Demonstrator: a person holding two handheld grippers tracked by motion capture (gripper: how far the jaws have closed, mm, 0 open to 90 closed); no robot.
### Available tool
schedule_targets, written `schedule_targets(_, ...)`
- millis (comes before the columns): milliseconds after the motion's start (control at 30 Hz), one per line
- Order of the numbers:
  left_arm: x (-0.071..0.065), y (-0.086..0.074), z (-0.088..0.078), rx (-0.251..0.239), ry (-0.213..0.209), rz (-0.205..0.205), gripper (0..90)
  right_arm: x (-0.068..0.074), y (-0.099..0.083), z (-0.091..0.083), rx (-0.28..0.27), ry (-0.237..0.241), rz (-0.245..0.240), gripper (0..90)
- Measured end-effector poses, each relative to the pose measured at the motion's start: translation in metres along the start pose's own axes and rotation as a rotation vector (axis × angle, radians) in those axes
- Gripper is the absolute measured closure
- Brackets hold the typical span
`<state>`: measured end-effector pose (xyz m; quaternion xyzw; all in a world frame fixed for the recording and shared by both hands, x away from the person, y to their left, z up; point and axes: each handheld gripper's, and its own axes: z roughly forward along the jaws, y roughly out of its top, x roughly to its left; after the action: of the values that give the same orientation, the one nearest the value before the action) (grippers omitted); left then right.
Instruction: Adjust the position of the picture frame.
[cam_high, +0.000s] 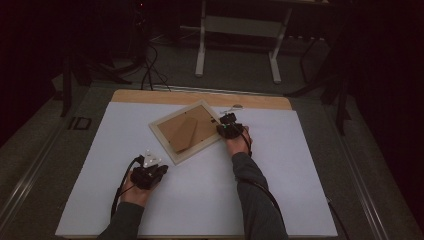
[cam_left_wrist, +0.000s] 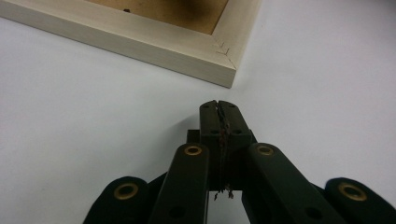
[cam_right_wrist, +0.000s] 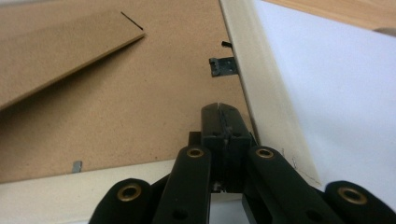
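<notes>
A picture frame (cam_high: 186, 131) lies face down on the white sheet, its pale wood rails around a brown backing board (cam_right_wrist: 116, 107) with a folded stand flap (cam_right_wrist: 56, 51). My right gripper (cam_high: 224, 126) is shut and empty at the frame's right corner. Its tips (cam_right_wrist: 219, 108) are over the backing board, just inside the rail (cam_right_wrist: 261, 93) and below a small metal tab (cam_right_wrist: 223, 66). My left gripper (cam_high: 159, 170) is shut with nothing in it, resting on the sheet. Its tips (cam_left_wrist: 219, 105) stop a little short of the frame's near corner (cam_left_wrist: 224, 51).
The white sheet (cam_high: 200, 200) covers most of the table, and a strip of bare wood (cam_high: 150, 96) shows at the far edge. A small pale object (cam_high: 237, 106) lies on that strip. Beyond the table stand a desk's white legs (cam_high: 201, 50), with cables on the dark floor.
</notes>
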<state>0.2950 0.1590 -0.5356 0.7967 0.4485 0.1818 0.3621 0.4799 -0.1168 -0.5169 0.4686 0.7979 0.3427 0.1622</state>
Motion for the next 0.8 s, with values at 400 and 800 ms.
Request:
schedule_targets(400, 0.001, 0.0, -0.0007, -0.012, 0.006, -0.011, 90.0, -0.0011, 0.0043, 0.0022, 0.015, -0.01, 0.006, 90.0)
schedule_targets(800, 0.0027, -0.0005, -0.0015, -0.013, 0.001, -0.015, 90.0, 0.0023, 0.0052, -0.0008, 0.05, -0.022, 0.01, 90.0)
